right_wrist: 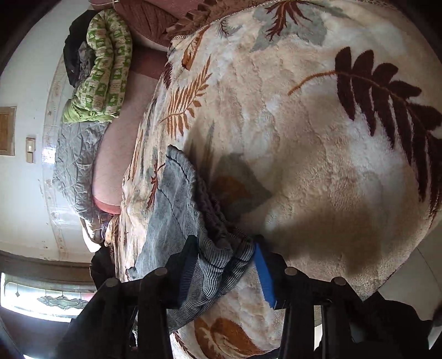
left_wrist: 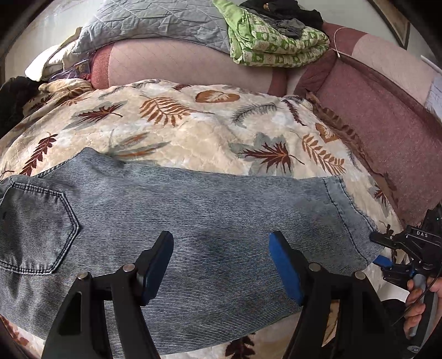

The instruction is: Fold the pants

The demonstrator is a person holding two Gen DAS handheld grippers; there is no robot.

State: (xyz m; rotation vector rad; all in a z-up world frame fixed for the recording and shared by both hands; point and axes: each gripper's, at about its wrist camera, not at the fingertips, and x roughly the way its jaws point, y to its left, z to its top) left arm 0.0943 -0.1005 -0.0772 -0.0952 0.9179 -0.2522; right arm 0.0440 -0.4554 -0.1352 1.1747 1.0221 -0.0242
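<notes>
Grey-blue denim pants [left_wrist: 193, 210] lie flat across a leaf-patterned blanket [left_wrist: 193, 129], folded leg on leg, back pocket at the left, hem at the right. My left gripper [left_wrist: 221, 248] hovers open over the middle of the leg, holding nothing. My right gripper [left_wrist: 378, 250] shows at the far right, at the hem corner. In the right wrist view the right gripper [right_wrist: 225, 255] has the hem of the pants [right_wrist: 176, 193] bunched between its fingers, jaws part open around the cloth.
The blanket [right_wrist: 317, 138] covers a pink sofa [left_wrist: 386, 116]. A green patterned quilt [left_wrist: 276, 41], a grey quilt [left_wrist: 154, 22] and dark clothes sit on the sofa back. The blanket's front edge lies just below the pants.
</notes>
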